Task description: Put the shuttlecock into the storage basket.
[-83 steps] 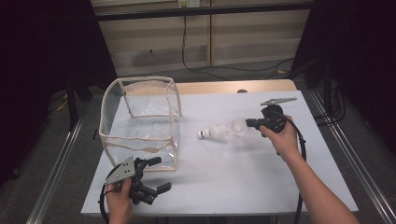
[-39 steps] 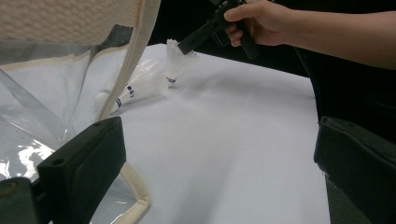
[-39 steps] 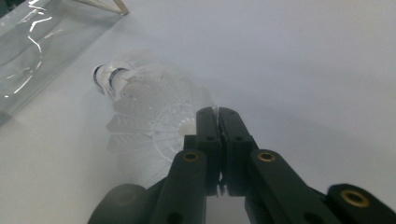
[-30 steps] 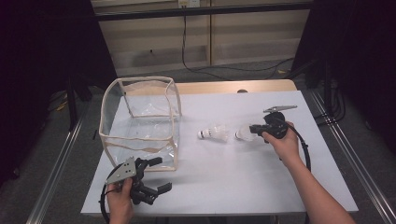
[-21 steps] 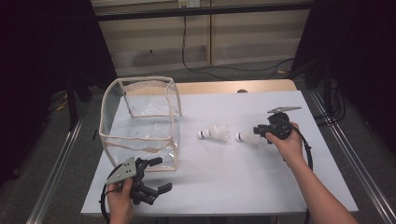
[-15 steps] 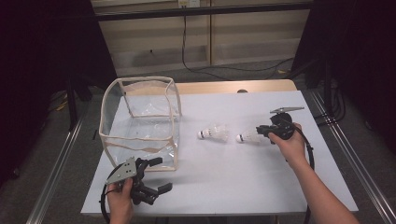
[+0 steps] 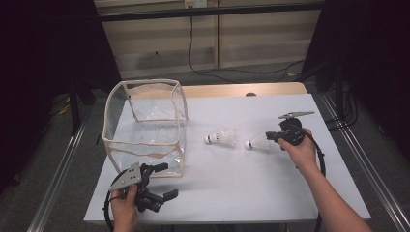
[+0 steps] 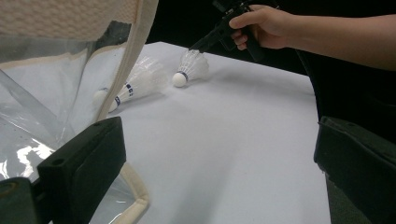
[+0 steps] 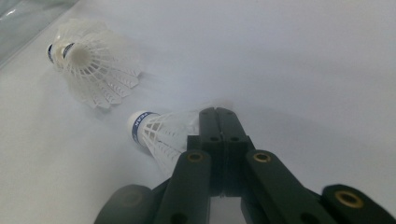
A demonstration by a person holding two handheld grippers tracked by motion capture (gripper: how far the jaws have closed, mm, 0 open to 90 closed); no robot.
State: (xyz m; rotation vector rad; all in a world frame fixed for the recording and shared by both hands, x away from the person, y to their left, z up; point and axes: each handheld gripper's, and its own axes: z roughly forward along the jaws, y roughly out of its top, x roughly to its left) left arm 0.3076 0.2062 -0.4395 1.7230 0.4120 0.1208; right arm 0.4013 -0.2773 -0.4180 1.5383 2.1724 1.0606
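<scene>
Two white shuttlecocks lie on the white table (image 7: 270, 193). My right gripper (image 7: 269, 137) is low at the right with its jaws pressed together on the skirt edge of the right shuttlecock (image 7: 256, 143). In the right gripper view the closed gripper (image 9: 217, 116) overlaps that shuttlecock (image 9: 154, 133), whose cork points away; the jaws have just been closing on it. The other shuttlecock (image 7: 221, 137) (image 9: 93, 65) lies free to its left. My left gripper (image 7: 169, 180) (image 8: 219, 163) rests open near the front left, holding nothing.
A clear plastic box with beige trim (image 7: 145, 125) (image 8: 140, 46) stands open-topped at the table's left, just beyond my left gripper. Metal rails (image 7: 58, 179) run along both sides of the table. A cable (image 7: 319, 159) trails from the right gripper.
The right gripper came down from slightly above the table and drifted a little right and nearer, the shuttlecock at its tips moving with it. The left gripper kept still.
</scene>
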